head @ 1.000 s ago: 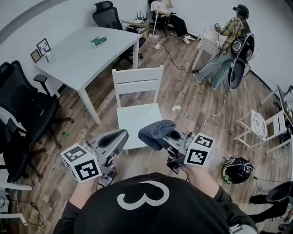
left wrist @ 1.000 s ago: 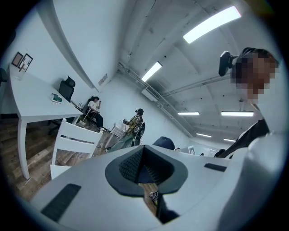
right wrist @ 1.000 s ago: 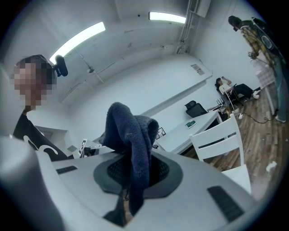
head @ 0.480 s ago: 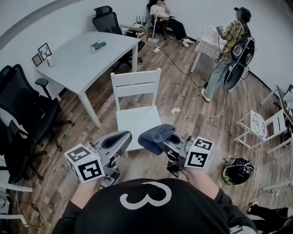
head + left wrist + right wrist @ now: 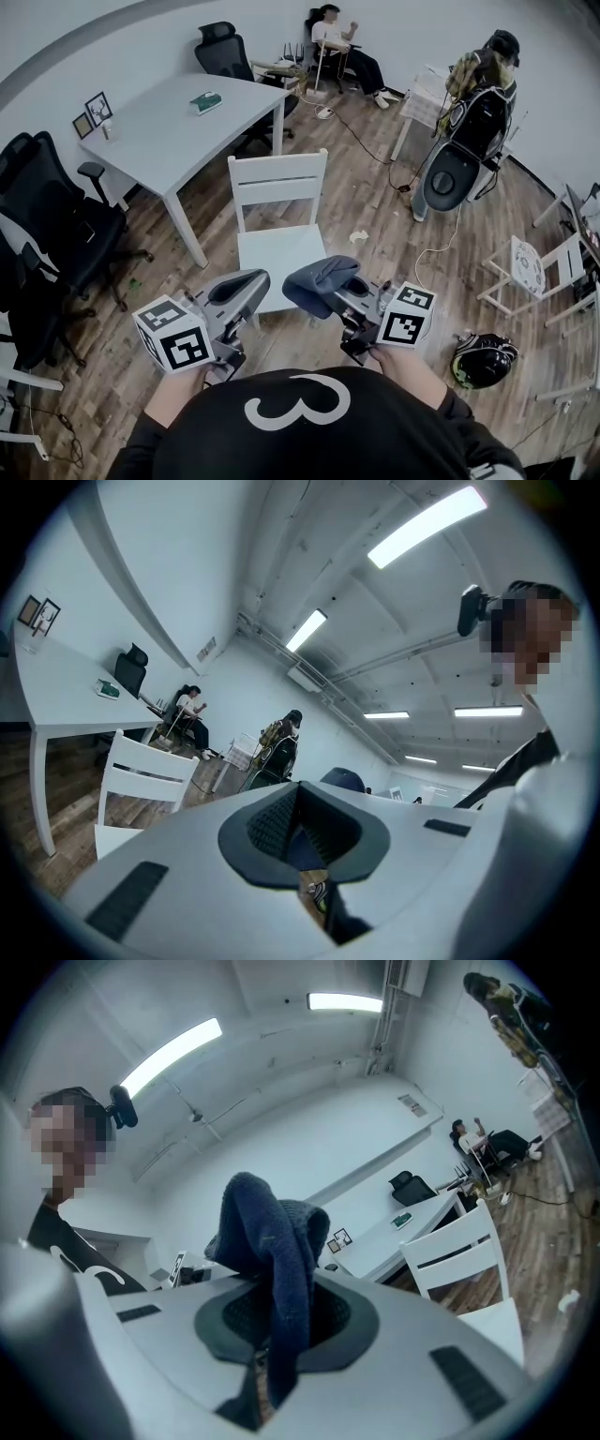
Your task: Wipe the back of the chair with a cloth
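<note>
Right gripper [image 5: 339, 289] pinches the cloth [image 5: 317, 274] — I see the chair back [image 5: 278, 183] at eleven o'clock, rails running nine-to-three.

White table [image 5: 178, 122], black office chair [image 5: 223, 49]

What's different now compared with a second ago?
Only the standing person at the far side has moved: mid-stride a second ago, now turned so the backpack faces the head camera. The right tool still grips the dark cloth, the left tool stays shut and empty, and both remain short of the white chair.
</note>
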